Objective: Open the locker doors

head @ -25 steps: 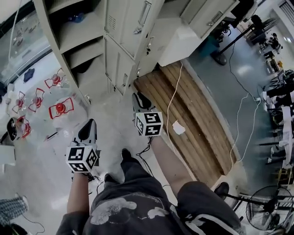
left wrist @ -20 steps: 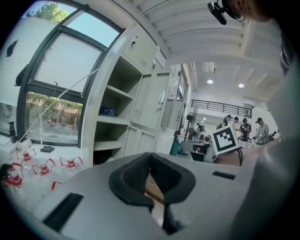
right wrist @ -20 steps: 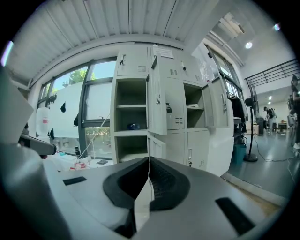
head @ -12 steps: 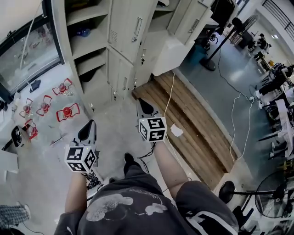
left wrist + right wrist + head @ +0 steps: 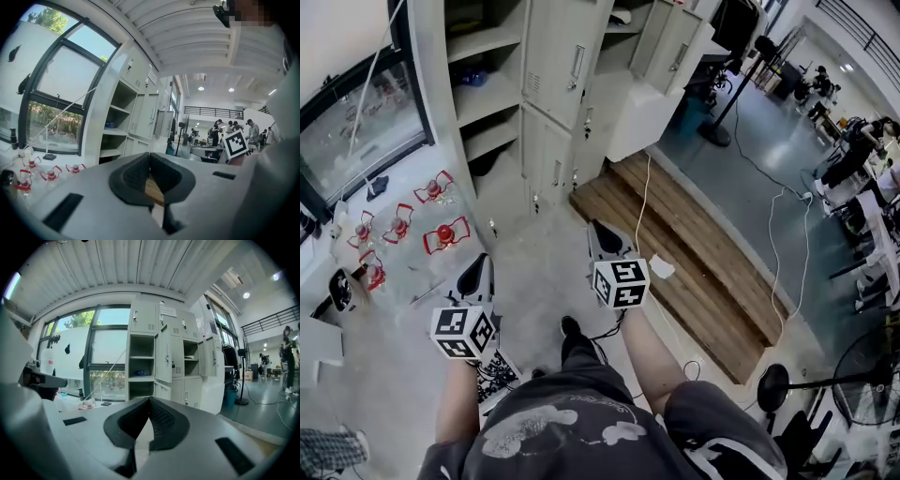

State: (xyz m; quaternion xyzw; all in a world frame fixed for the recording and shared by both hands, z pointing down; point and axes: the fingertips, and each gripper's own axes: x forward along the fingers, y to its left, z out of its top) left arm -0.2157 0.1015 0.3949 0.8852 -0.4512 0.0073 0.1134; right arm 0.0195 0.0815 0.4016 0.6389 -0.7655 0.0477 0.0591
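- Window [image 5: 352, 131]: left of the locker bank [image 5: 562, 66].
- Red-framed small items [image 5: 442, 232]: a cluster on the pale surface left of the locker bank, below the window.
- Left gripper [image 5: 476, 269]: held out in front of the locker bank, well apart from it, aimed toward its open left column. Jaw tips pressed together, nothing between them.
- Locker bank, left column: open compartments with bare shelves; a blue object [image 5: 473, 77] lies on one shelf.
- Locker bank, middle column: two doors [image 5: 551, 150] closed.
- Right gripper [image 5: 602, 234]: in front of the locker bank's middle column, apart from it. Jaws pressed together, empty.
- Locker bank, right part: one door [image 5: 675, 47] swung open.
- Wooden platform [image 5: 694, 253]: on the floor right of the locker bank's foot; a white cable [image 5: 642, 202] runs across it.
- Stand pole [image 5: 727, 98]: right of the locker bank.
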